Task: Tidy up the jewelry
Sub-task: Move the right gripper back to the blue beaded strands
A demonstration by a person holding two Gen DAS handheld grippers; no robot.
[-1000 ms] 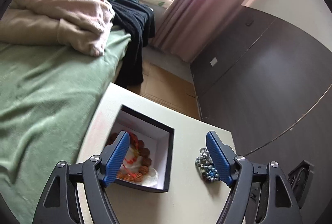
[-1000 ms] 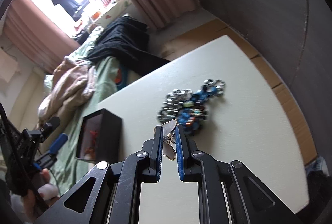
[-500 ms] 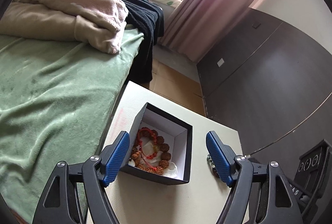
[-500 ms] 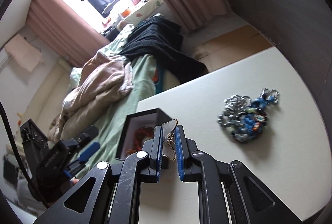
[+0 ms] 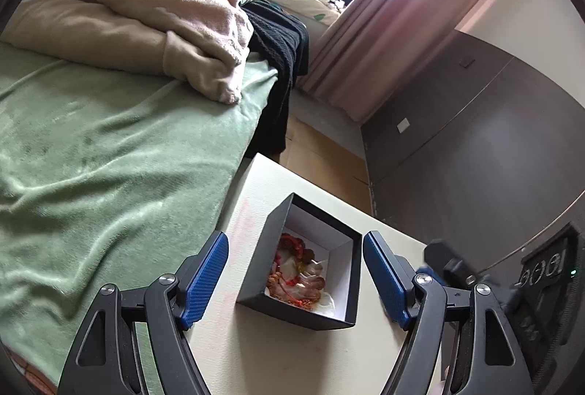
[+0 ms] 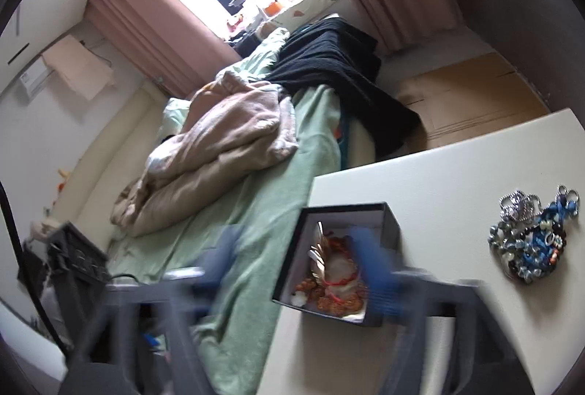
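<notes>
Your left gripper (image 5: 294, 280) is spread wide around the black box (image 5: 306, 312); your right gripper (image 6: 296, 267), blurred, is also spread.

On the table (image 6: 457, 168), the box holds a gold leaf-shaped earring (image 6: 317, 254), long axis pointing away from you, between your right fingers; blue bead pile (image 6: 533, 241) lies well right.

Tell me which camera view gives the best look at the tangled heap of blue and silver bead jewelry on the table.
The right wrist view: the tangled heap of blue and silver bead jewelry lies whole and sharp on the cream rectangular table, right of the open black square box. The left wrist view shows none of it; the area beside the box there is blocked by the right tong finger.
</notes>
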